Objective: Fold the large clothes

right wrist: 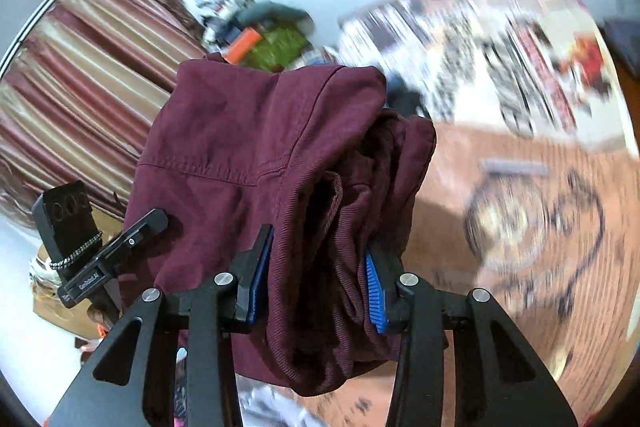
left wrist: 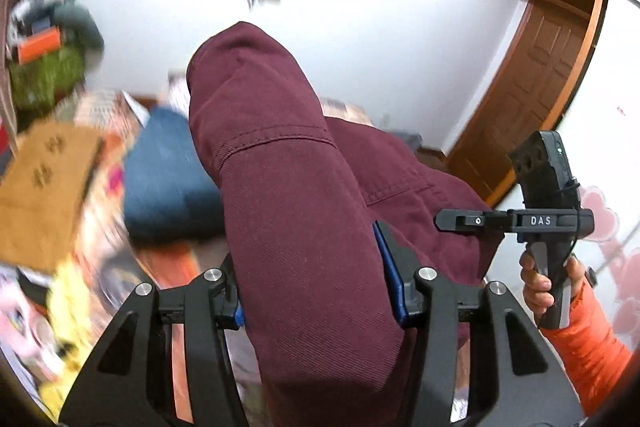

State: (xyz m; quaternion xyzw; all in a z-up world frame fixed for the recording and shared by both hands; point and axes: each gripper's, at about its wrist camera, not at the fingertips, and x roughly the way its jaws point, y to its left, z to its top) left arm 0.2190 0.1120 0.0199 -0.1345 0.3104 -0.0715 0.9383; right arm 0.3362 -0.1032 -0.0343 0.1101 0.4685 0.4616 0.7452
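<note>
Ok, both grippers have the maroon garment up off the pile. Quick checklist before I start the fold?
1. Left gripper clamped on the maroon garment: ok, cloth fills the gap between its blue pads.
2. Right gripper clamped on the same garment: ok, bunched layers pinched between the pads.
3. Garment spread flat between the grippers: not ok, it hangs bunched and doubled.
4. Garment's lower end clear of the clutter below: cannot tell, hidden.
5. Clear spot to lay it down: cannot tell, surroundings blurred.
</note>
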